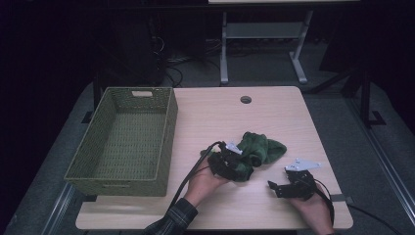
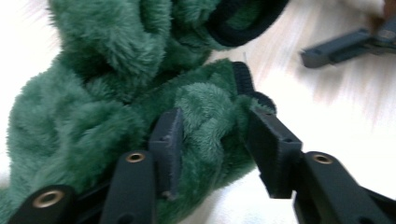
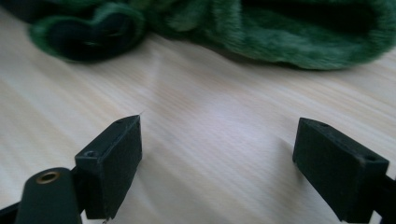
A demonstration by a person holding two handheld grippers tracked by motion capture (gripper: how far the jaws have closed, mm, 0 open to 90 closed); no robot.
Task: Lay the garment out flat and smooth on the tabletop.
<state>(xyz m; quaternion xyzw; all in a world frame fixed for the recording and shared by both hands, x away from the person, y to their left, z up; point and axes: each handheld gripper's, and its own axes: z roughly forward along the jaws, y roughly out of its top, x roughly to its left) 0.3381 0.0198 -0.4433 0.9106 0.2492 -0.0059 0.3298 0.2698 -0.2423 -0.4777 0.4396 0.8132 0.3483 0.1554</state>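
A crumpled green fleece cloth with black trim lies on the pale wooden table, right of centre. My left gripper is at the cloth's near left edge. In the left gripper view its jaws straddle a thick fold of the cloth, and both pads touch the pile. My right gripper rests low over bare table to the right of the cloth, jaws wide apart with nothing between them. The cloth lies just beyond its tips. The right gripper's jaw also shows in the left gripper view.
A green woven basket with nothing in it stands on the table's left side. A round cable hole sits near the far edge. Beyond the table stand a desk frame and cables on the dark floor.
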